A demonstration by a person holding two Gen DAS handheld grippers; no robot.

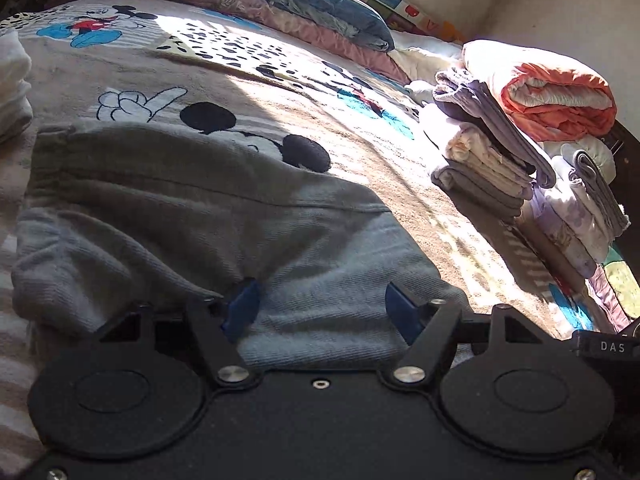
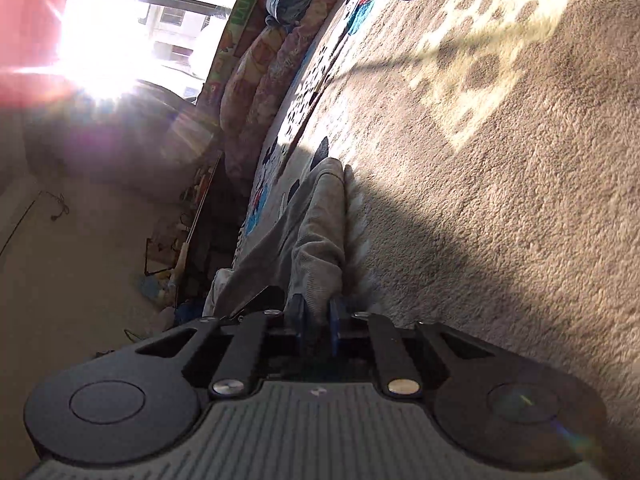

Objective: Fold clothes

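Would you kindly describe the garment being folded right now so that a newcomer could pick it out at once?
Start from the bed's cartoon-mouse blanket. On its near part, right in front of the left tool, lies the grey knit garment, which partly covers a printed mouse face. Unlike the folded clothes stack at the right edge, it lies alone, loose and rumpled, with the right tool pinching one edge.

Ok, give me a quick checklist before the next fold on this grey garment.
1. Right gripper shut on garment: ok.
2. Left gripper gripping: not ok, jaws open, cloth lying between them.
3. Garment flat: not ok, bunched at left.
4. Blanket beyond garment free for the fold: ok.
5. Folded stack apart from garment: ok.
6. Far edge aligned: cannot tell.
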